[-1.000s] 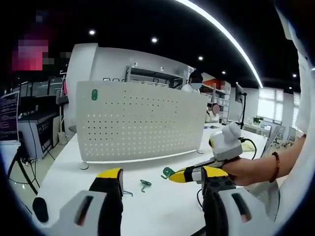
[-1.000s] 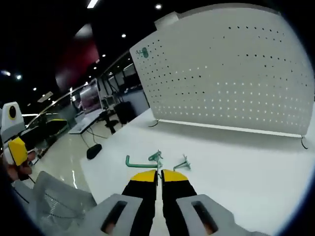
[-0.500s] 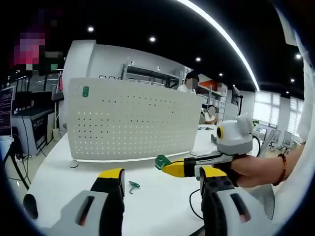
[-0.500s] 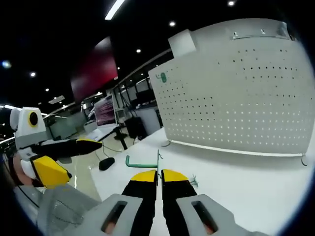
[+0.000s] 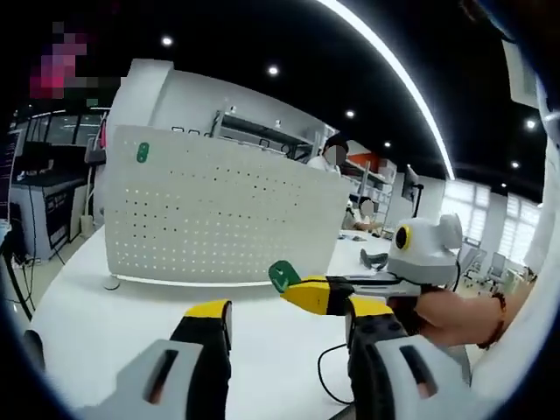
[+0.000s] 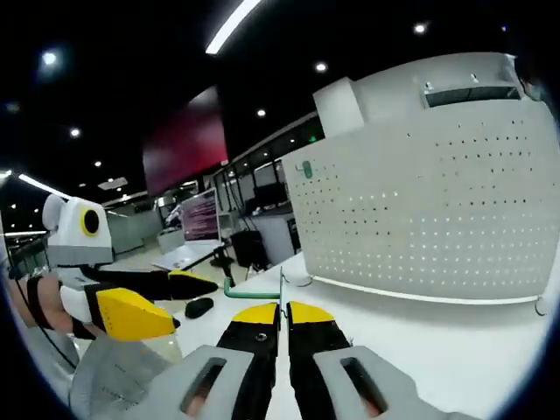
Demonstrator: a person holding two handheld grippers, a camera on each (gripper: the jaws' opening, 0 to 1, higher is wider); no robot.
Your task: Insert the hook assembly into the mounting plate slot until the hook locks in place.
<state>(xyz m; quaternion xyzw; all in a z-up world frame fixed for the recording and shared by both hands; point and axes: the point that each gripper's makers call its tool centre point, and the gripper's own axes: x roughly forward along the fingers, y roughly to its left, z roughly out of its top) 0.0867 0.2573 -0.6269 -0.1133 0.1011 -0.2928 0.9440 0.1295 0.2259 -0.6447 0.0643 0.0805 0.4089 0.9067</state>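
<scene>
Right gripper (image 6: 284,306): yellow-tipped jaws pressed together on the green bent-wire hook assembly (image 6: 254,292), whose arm sticks out sideways just past the tips; in the left gripper view the same gripper (image 5: 293,293) enters from the right with the hook's green plate end (image 5: 283,276) at its nose. A second ago this hook lay on the white table (image 6: 455,350) beside a second small green hook. It is now lifted clear and carried up in front of the board. Judged meaning: pick-up is done and the approach to a slot is in hand, with insertion not yet made.

Left gripper (image 5: 284,319): yellow-and-black jaws spread apart, nothing between them, hovering low over the table (image 5: 105,315), just beside and below the right gripper.

White perforated mounting plate (image 6: 437,219): an upright metal panel on small feet, ahead of both grippers and apart from the hook; a small green tag (image 6: 307,170) sits near its upper corner. In the left gripper view the plate (image 5: 219,219) stands beyond the carried hook, with the tag (image 5: 142,154) near its top corner.

Containers: none seen on the table. The plate's rows of small holes appear unoccupied, as far as can be told at this size.

Other: a black cable (image 5: 332,372) trails across the table near the left gripper; office desks and seated people lie behind.
</scene>
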